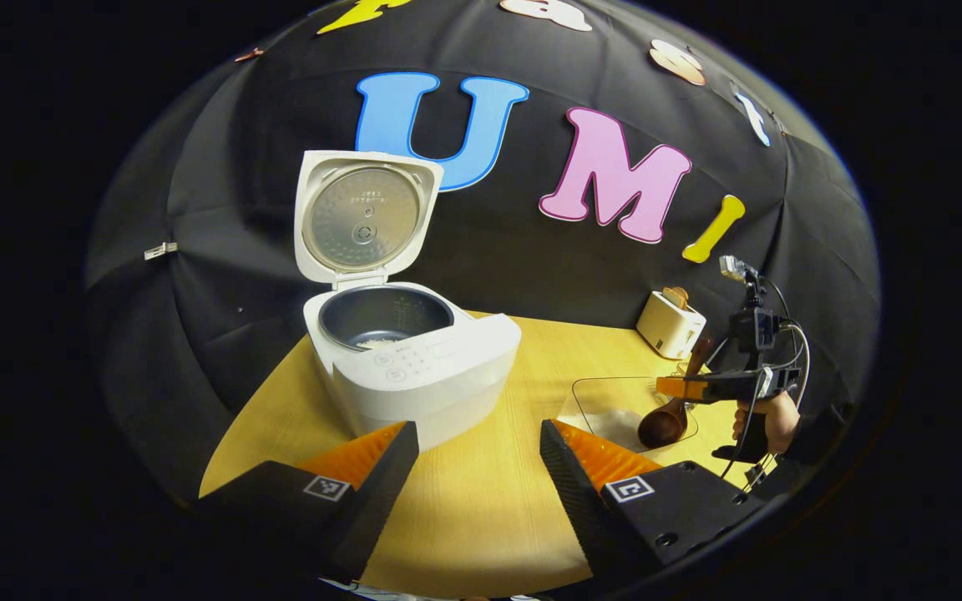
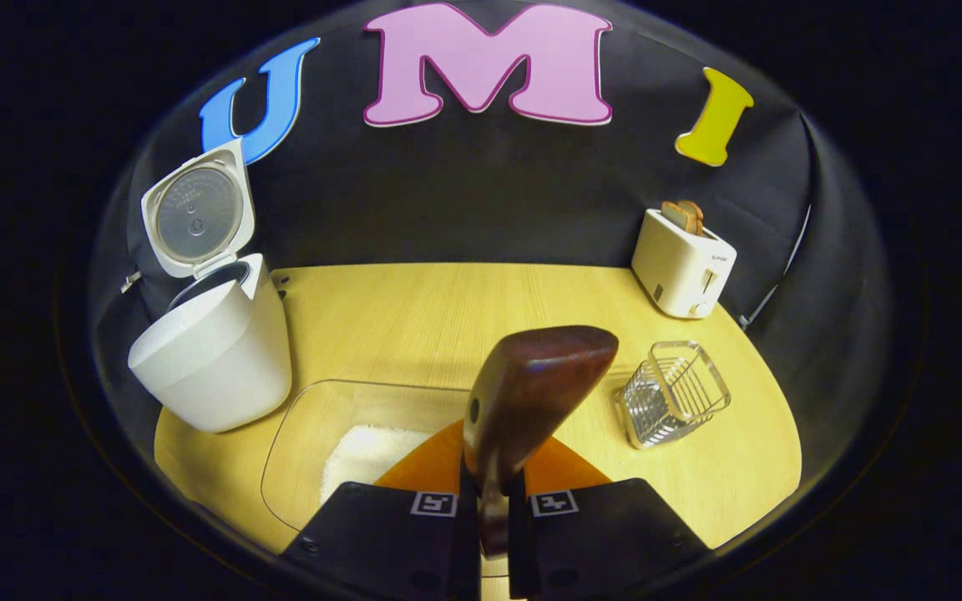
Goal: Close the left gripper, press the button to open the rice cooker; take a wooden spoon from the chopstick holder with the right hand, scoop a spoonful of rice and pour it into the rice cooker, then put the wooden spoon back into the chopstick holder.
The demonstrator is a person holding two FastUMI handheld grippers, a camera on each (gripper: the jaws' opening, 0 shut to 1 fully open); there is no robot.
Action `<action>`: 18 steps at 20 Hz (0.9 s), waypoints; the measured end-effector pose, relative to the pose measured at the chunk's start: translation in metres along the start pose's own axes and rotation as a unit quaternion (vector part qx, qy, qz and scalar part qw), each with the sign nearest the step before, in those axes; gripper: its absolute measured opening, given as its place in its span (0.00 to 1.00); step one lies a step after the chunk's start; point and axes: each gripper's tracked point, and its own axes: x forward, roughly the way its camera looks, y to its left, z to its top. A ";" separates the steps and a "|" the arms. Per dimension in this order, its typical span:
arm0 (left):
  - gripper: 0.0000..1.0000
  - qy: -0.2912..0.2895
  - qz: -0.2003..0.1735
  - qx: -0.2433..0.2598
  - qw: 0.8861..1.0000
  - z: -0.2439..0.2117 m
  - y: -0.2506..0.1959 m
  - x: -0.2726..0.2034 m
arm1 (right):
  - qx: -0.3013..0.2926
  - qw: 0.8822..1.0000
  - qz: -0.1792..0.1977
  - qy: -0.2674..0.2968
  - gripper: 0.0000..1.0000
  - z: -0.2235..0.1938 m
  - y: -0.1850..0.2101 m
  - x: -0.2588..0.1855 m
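Right hand-held gripper (image 2: pixel 493 509) clamped tight on wooden spoon (image 2: pixel 531 392) handle, bowl end up in right gripper view; in left gripper view spoon bowl (image 1: pixel 662 424) hangs down over glass tray (image 2: pixel 314 426) w/ rice pile (image 2: pixel 364 455). Left hand-held gripper (image 1: pixel 479 467) wide open, empty, above worktop (image 1: pixel 481 501). Rice cooker (image 1: pixel 414 359) lid up, a little rice already inside pot. Judged next: dip bowl into pile, level off, carry slowly left, tip over pot centre. Chopstick holder (image 2: pixel 673 392) empty, just right of tray; toaster (image 2: pixel 686 263) behind, clear of path. Raised lid and cooker rim the only likely snags.
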 end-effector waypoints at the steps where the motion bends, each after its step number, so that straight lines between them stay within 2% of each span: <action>1: 0.95 -0.001 -0.002 -0.004 1.000 -0.001 0.001 0.001 | -0.003 1.000 -0.001 0.001 0.17 0.001 0.001 0.000; 3: 0.95 0.001 -0.005 -0.020 1.000 -0.005 0.005 0.000 | -0.003 1.000 -0.003 0.014 0.17 -0.004 0.008 -0.001; 10: 0.95 0.000 0.023 -0.039 0.999 -0.008 0.033 -0.011 | 0.041 0.997 0.038 0.048 0.17 -0.026 0.062 -0.009; 14: 0.95 0.009 0.038 -0.057 0.998 -0.013 0.045 -0.018 | 0.061 0.995 0.063 0.055 0.17 -0.023 0.094 -0.007; 18: 0.96 0.005 0.048 -0.055 0.997 -0.010 0.050 -0.022 | 0.118 0.987 0.077 0.074 0.17 -0.024 0.108 -0.008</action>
